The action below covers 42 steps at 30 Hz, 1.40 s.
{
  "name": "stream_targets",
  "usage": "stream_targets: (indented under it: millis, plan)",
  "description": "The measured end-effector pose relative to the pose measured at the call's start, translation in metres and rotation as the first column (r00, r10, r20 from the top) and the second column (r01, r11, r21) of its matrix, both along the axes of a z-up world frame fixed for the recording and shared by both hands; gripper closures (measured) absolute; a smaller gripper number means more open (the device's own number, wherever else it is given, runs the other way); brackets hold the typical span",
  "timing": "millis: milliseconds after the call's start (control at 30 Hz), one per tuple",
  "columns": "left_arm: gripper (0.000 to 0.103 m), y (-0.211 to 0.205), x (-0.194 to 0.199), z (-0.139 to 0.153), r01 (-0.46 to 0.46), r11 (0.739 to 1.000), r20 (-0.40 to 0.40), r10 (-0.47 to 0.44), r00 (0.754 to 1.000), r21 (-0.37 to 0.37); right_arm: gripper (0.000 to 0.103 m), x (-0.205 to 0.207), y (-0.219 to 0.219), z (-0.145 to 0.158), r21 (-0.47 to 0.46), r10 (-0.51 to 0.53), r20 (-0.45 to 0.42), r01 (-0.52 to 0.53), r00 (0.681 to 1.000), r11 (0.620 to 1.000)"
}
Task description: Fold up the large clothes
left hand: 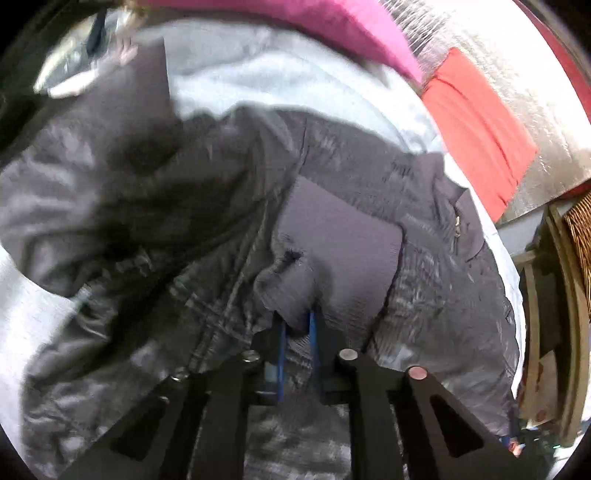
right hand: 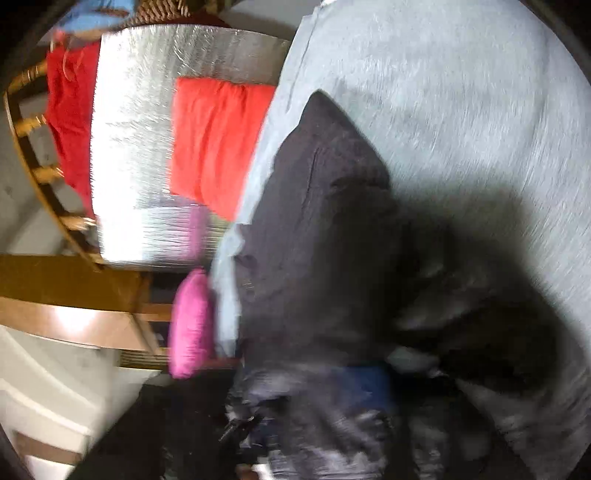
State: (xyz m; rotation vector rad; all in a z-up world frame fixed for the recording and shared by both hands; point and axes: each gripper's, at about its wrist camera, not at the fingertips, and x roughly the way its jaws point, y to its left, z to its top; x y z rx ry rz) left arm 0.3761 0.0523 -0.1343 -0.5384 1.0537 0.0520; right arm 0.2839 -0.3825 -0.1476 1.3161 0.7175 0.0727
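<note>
1. Closest to my left lens, the left gripper [left hand: 297,332] has its blue-edged fingers pinched onto a ribbed cuff or hem band [left hand: 332,243] of the dark jacket [left hand: 192,206]; the fabric bunches right at the tips, so I read it as clamped on the jacket.
2. From the left gripper, the jacket runs up and away to the left across the pale grey sheet [left hand: 295,88], its bulk ahead and left of the fingers, and a zipped pocket [left hand: 458,221] sits to the right of the band.
3. Beyond the sheet I see a pink garment [left hand: 332,26] along the far edge and a folded red one [left hand: 476,129] on the silver mat [left hand: 517,74], well apart from the jacket.
4. At the far right edge of that view, a wicker basket [left hand: 581,229] sits on a wooden frame; I cannot tell what is in it.
5. In the right view, the folded red garment [right hand: 218,144] lies on the silver mat [right hand: 133,147] at left, with the pink one [right hand: 190,325] below it.
6. Further right, the jacket [right hand: 325,240] lies lengthwise up the picture over the grey sheet [right hand: 461,92], tapering to a corner at the top.
7. My right gripper [right hand: 306,417] is smothered in blurred dark cloth at the bottom; I cannot tell whether it is gripping or apart.
8. I judge the fold turns on the left side's hold, since that hand clearly has the edge and the body lies ahead of it.
</note>
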Motion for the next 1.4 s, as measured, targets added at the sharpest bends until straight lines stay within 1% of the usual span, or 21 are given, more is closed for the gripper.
stream_targets:
  millis: [100, 167, 200, 233, 300, 333, 367, 433, 567, 667, 767, 867, 967, 1000, 1033, 1067, 1133, 1200, 1267, 1333, 1400]
  plan:
    - [0.093, -0.007, -0.018, 0.024, 0.045, 0.999, 0.107, -0.048, 0.993, 0.028, 0.090, -0.009, -0.005, 0.041, -0.223, 0.037, 0.058, -0.023, 0.998, 0.974]
    - [0.092, -0.016, -0.023, 0.015, 0.055, 0.991, 0.090, -0.066, 0.994, 0.125, 0.090, -0.013, -0.002, 0.053, -0.367, 0.091, 0.058, -0.064, 0.994, 0.928]
    - [0.091, -0.019, -0.018, -0.002, 0.067, 0.984, 0.036, -0.073, 0.997, 0.164, 0.090, -0.011, 0.002, 0.047, -0.403, 0.137, 0.024, -0.116, 0.990, 0.908]
    - [0.089, -0.017, -0.014, -0.017, 0.072, 0.985, -0.005, -0.072, 0.997, 0.156, 0.088, -0.009, 0.003, 0.035, -0.403, 0.176, -0.016, -0.168, 0.984, 0.900]
    - [0.078, -0.013, -0.017, -0.011, 0.042, 0.986, 0.041, -0.049, 0.998, 0.160, 0.082, -0.012, -0.001, 0.008, -0.317, 0.219, -0.081, -0.234, 0.972, 0.919]
    - [0.072, -0.013, -0.018, -0.007, 0.032, 0.985, 0.035, -0.039, 0.999, 0.168, 0.060, -0.018, -0.005, 0.003, -0.282, 0.211, -0.084, -0.227, 0.974, 0.932]
    - [0.060, -0.011, -0.017, 0.001, 0.020, 0.987, 0.035, -0.026, 0.999, 0.161, 0.020, -0.024, -0.009, 0.001, -0.276, 0.201, -0.075, -0.214, 0.977, 0.937]
    - [0.049, -0.005, -0.024, 0.017, -0.005, 0.988, 0.088, -0.008, 0.996, 0.151, 0.008, -0.039, -0.016, 0.007, -0.269, 0.198, -0.001, -0.191, 0.980, 0.944]
    - [0.041, -0.002, -0.042, 0.057, -0.078, 0.966, 0.228, 0.021, 0.973, 0.245, 0.008, -0.063, -0.031, 0.025, -0.264, 0.211, 0.055, -0.189, 0.976, 0.946]
    - [0.040, -0.008, -0.057, 0.069, -0.060, 0.958, 0.273, -0.019, 0.962, 0.280, 0.008, -0.073, -0.047, 0.044, -0.310, 0.187, 0.107, -0.147, 0.976, 0.940]
    - [0.040, -0.042, -0.046, 0.061, 0.036, 0.935, 0.259, -0.135, 0.956, 0.353, 0.008, -0.051, -0.061, 0.050, -0.327, 0.175, 0.090, -0.137, 0.980, 0.935]
    - [0.040, -0.066, -0.036, 0.038, 0.124, 0.907, 0.202, -0.220, 0.954, 0.403, 0.008, -0.003, -0.075, 0.036, -0.358, 0.169, -0.005, -0.160, 0.986, 0.920]
    - [0.040, -0.080, -0.025, 0.014, 0.171, 0.870, 0.143, -0.263, 0.954, 0.463, 0.015, 0.038, -0.071, 0.020, -0.358, 0.252, -0.043, -0.250, 0.967, 0.900]
    - [0.040, -0.082, -0.018, 0.003, 0.191, 0.863, 0.112, -0.272, 0.956, 0.467, 0.019, 0.047, -0.068, 0.019, -0.370, 0.268, -0.059, -0.270, 0.962, 0.889]
    - [0.039, -0.082, -0.013, -0.005, 0.205, 0.862, 0.093, -0.277, 0.956, 0.463, 0.042, 0.061, -0.063, 0.016, -0.399, 0.295, -0.091, -0.306, 0.951, 0.864]
    - [0.037, -0.080, -0.016, -0.007, 0.202, 0.863, 0.098, -0.277, 0.956, 0.463, 0.093, 0.071, -0.059, 0.016, -0.415, 0.320, -0.110, -0.336, 0.941, 0.845]
    - [0.037, -0.080, -0.017, -0.010, 0.203, 0.863, 0.115, -0.286, 0.951, 0.462, 0.094, 0.078, -0.046, 0.035, -0.533, 0.345, -0.122, -0.354, 0.931, 0.768]
    - [0.036, -0.086, -0.020, -0.014, 0.211, 0.845, 0.124, -0.308, 0.943, 0.492, 0.094, 0.076, -0.042, 0.050, -0.627, 0.326, -0.105, -0.317, 0.939, 0.712]
    - [0.035, -0.091, -0.024, -0.017, 0.198, 0.827, 0.138, -0.313, 0.940, 0.527, 0.092, 0.084, -0.049, 0.027, -0.615, 0.296, -0.195, -0.352, 0.935, 0.706]
    - [0.035, -0.092, -0.026, -0.017, 0.195, 0.826, 0.140, -0.312, 0.940, 0.529, 0.082, 0.081, -0.045, 0.018, -0.641, 0.290, -0.201, -0.350, 0.936, 0.684]
    - [0.035, -0.090, -0.027, -0.016, 0.195, 0.835, 0.146, -0.309, 0.940, 0.515, 0.062, 0.066, -0.054, 0.021, -0.607, 0.243, -0.143, -0.279, 0.959, 0.744]
